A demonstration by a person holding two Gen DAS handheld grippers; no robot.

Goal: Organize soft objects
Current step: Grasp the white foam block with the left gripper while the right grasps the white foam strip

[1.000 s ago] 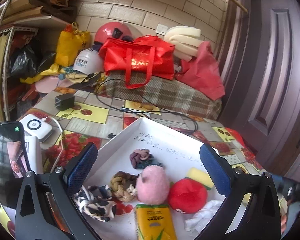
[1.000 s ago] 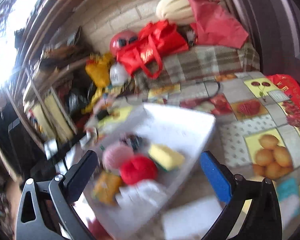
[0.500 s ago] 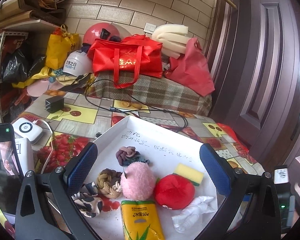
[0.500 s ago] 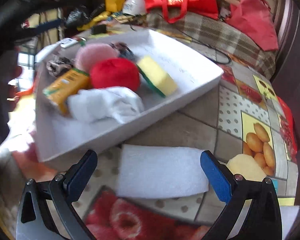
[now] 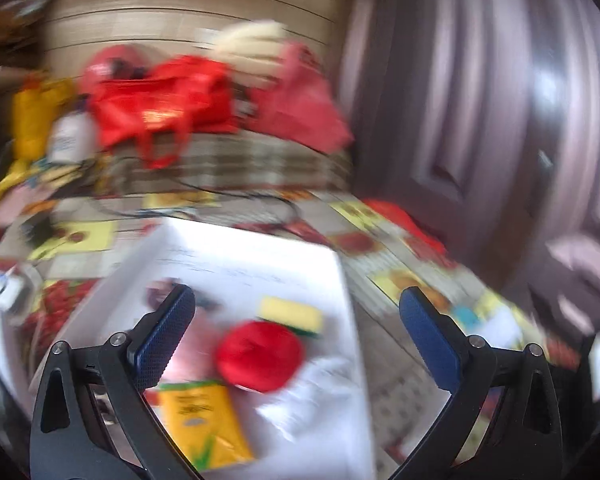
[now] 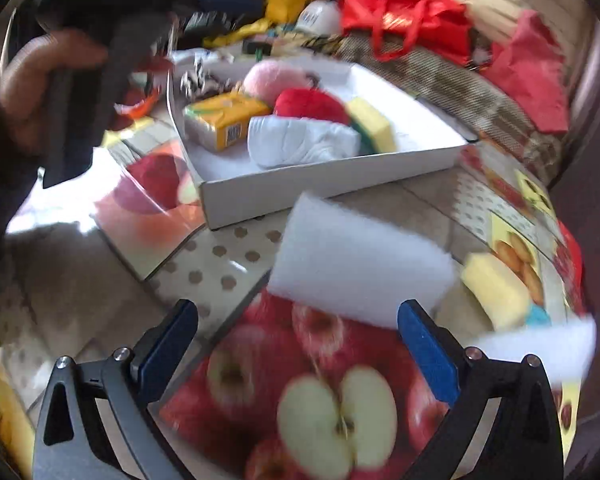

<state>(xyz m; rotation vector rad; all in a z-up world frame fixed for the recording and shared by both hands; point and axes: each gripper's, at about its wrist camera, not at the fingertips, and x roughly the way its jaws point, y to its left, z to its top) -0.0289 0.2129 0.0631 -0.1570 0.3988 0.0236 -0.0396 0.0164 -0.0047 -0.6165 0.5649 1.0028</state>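
Right gripper, fingers spread and holding nothing, hangs over the fruit-print tablecloth; a white foam block lies on the cloth just beyond its tips, with a yellow sponge to the right of the block. Farther off stands a white tray holding a white cloth, a red plush ball, a pink pompom, a yellow packet and a yellow-green sponge. Left gripper, also spread and empty, hovers above the tray; the view is blurred, yet the red plush ball, yellow packet and white cloth show between its fingers. Red bags are piled at the far wall.
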